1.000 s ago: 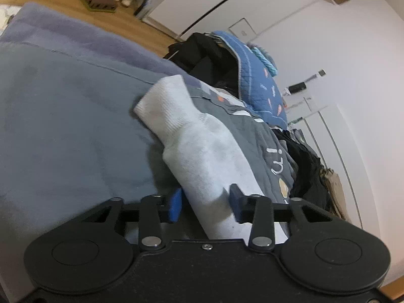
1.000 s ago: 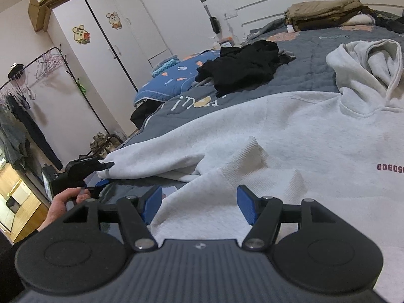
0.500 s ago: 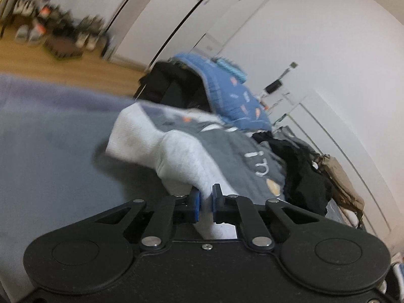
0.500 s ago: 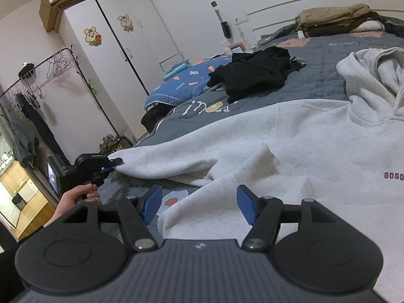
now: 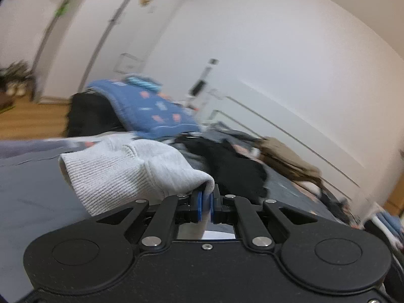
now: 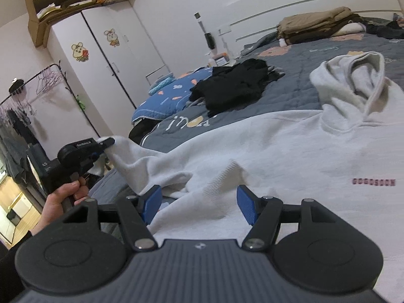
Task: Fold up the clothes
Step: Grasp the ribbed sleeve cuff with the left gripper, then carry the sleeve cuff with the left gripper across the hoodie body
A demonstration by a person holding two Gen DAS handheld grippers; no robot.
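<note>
Early in the fold: grey hoodie (image 6: 290,146) spread face-up across the bed (image 6: 298,80), body and hood unfolded. Left tool (image 5: 205,203) clenched on the sleeve cuff (image 5: 106,176), lifted off the bed. Right tool (image 6: 199,203) released, hovering over the hem. Both sleeves and body fold left, probably.

The left gripper (image 5: 205,203) has its blue pads pressed together on a fold of grey sleeve cuff (image 5: 121,174), and it is raised off the bed. A bare hand (image 6: 60,197) grips its handle, seen at the left edge of the right wrist view. The right gripper (image 6: 199,204) hovers with its jaws apart, nothing between them.
</note>
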